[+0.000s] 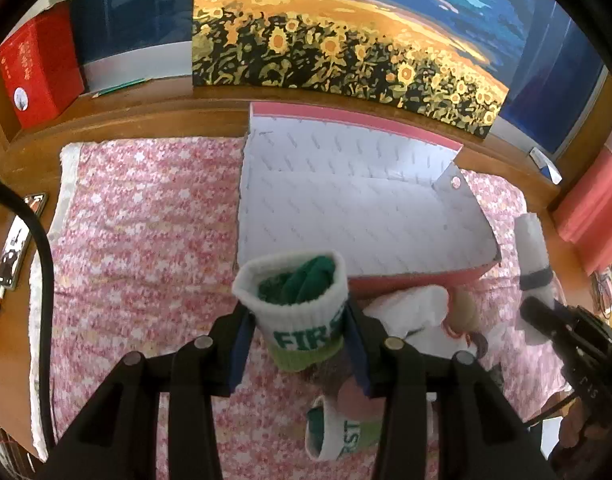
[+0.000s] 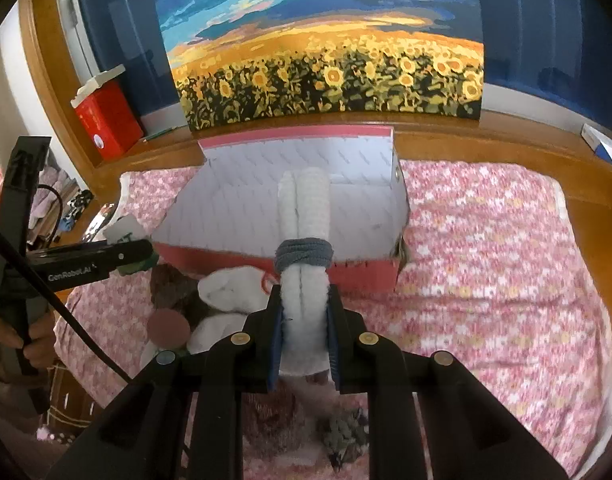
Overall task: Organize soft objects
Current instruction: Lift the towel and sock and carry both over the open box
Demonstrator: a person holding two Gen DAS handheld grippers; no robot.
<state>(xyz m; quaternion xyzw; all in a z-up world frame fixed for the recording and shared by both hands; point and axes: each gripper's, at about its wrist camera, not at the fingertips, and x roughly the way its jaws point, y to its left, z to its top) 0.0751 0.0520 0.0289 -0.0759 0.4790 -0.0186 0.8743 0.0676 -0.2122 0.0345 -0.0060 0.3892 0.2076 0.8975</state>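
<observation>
the left gripper (image 1: pixel 300 344) is clenched on a white sock roll with green lettering (image 1: pixel 298 300), its blue pads pressing the cuff from both sides, a dark green sock tucked inside the open top. the roll sits above the pink flowered quilt (image 1: pixel 146 220), just in front of the open pink box (image 1: pixel 346 200) with its white lining. a second matching sock roll (image 1: pixel 334 428) lies on the quilt below the jaws. the right gripper (image 2: pixel 305 336) is clamped on a white fuzzy sock bundle (image 2: pixel 304 216) bound by a grey band, which sticks forward over the near wall of the box. a heap of white and brown socks (image 2: pixel 226 296) lies on the quilt left of it. a sunflower painting (image 2: pixel 326 72) leans on the wooden ledge behind.
</observation>
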